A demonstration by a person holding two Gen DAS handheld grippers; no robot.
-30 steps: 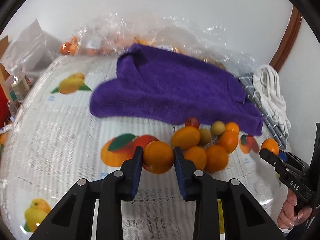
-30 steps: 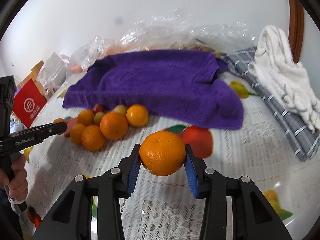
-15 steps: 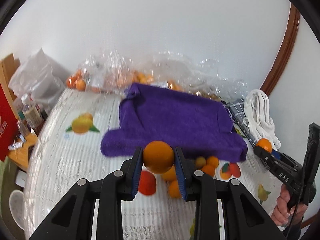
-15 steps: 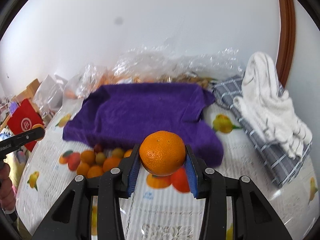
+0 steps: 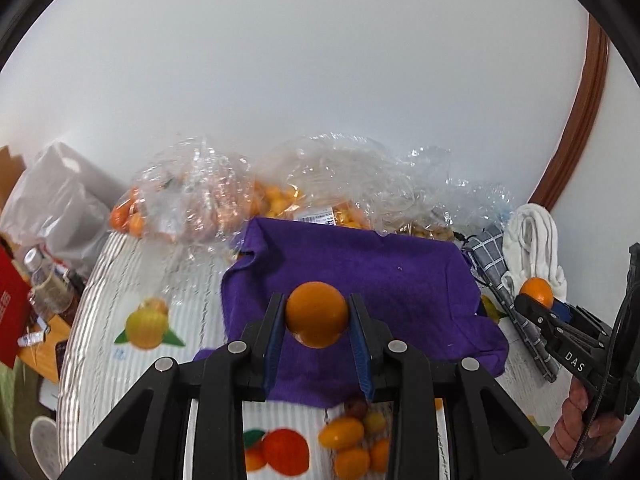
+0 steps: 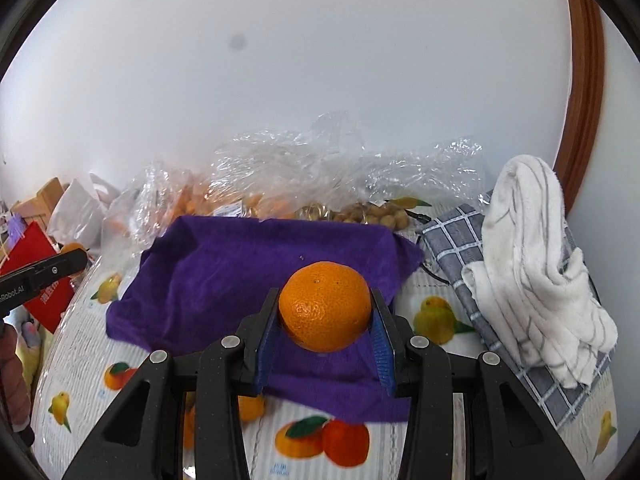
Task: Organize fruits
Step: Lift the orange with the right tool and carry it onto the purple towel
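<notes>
My left gripper (image 5: 317, 316) is shut on a smooth orange (image 5: 316, 314) and holds it high above the purple cloth (image 5: 400, 280). My right gripper (image 6: 325, 320) is shut on a larger mandarin (image 6: 325, 306), also held over the purple cloth (image 6: 224, 280). The right gripper with its mandarin shows in the left wrist view (image 5: 538, 294). A pile of small loose fruits (image 5: 352, 440) lies on the tablecloth in front of the cloth, partly hidden by my left gripper's fingers.
Clear plastic bags of fruit (image 5: 256, 200) lie behind the cloth by the wall. A white towel (image 6: 536, 272) on a grey checked cloth (image 6: 464, 248) lies at the right. A red box (image 6: 36, 280) and bottles (image 5: 44, 284) stand off the table's left edge.
Both grippers have lifted up and tilted back with their oranges. The fruit pile has dropped to the bottom of both views, and the table looks farther away.
</notes>
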